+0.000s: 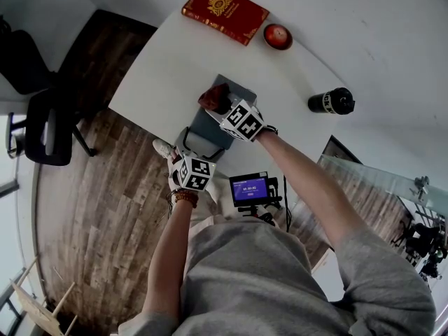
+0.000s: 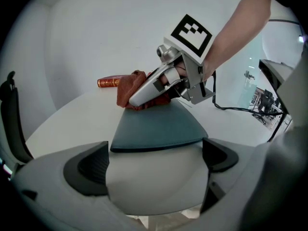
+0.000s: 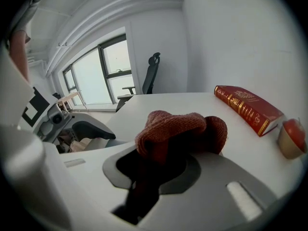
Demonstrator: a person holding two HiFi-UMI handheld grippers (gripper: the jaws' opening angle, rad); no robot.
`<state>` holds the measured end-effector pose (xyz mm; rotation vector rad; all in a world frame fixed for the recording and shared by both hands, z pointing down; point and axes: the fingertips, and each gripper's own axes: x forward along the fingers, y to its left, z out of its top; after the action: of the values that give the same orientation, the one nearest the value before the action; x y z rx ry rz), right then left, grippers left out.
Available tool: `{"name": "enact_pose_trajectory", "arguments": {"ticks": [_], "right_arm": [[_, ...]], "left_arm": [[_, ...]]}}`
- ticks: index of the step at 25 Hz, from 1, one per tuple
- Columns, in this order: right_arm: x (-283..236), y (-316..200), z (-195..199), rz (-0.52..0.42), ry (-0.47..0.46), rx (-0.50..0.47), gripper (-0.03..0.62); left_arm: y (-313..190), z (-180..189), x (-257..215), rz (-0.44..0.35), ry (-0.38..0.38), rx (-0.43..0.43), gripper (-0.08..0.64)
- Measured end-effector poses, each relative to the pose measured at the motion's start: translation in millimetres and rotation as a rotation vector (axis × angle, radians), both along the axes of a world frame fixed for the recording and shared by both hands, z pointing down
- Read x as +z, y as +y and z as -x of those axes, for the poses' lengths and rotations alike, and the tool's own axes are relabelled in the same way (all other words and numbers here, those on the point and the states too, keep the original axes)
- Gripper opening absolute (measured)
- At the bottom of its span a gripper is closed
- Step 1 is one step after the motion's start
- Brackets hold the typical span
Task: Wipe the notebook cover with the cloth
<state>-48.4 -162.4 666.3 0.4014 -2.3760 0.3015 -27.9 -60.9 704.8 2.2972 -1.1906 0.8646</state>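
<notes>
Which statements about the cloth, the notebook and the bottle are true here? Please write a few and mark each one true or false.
1. The right gripper holds a red cloth. True.
2. The cloth rests on the red book. False: it rests on the grey notebook; the book lies apart, at the table's far edge.
3. The black bottle stands upright. False: it lies on its side.
4. The left gripper is at the notebook's near edge. True.
</notes>
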Motion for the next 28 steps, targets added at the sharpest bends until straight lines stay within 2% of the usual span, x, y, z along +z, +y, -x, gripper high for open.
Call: {"name": "enact_pose_trajectory", "arguments": {"ticks": [19, 28], "right_arm": [[-3.5, 61.1, 26.9, -0.009, -0.01, -0.16, 0.087], [-2.4, 80.6, 36.5, 0.003, -0.013, -0.199, 0.087]], "left_arm": [[-0.2, 0.0, 0.0, 0.001, 0.0, -0.001, 0.601], [0.0, 2.9, 0.5, 0.001, -0.001, 0.002, 0.601]]}}
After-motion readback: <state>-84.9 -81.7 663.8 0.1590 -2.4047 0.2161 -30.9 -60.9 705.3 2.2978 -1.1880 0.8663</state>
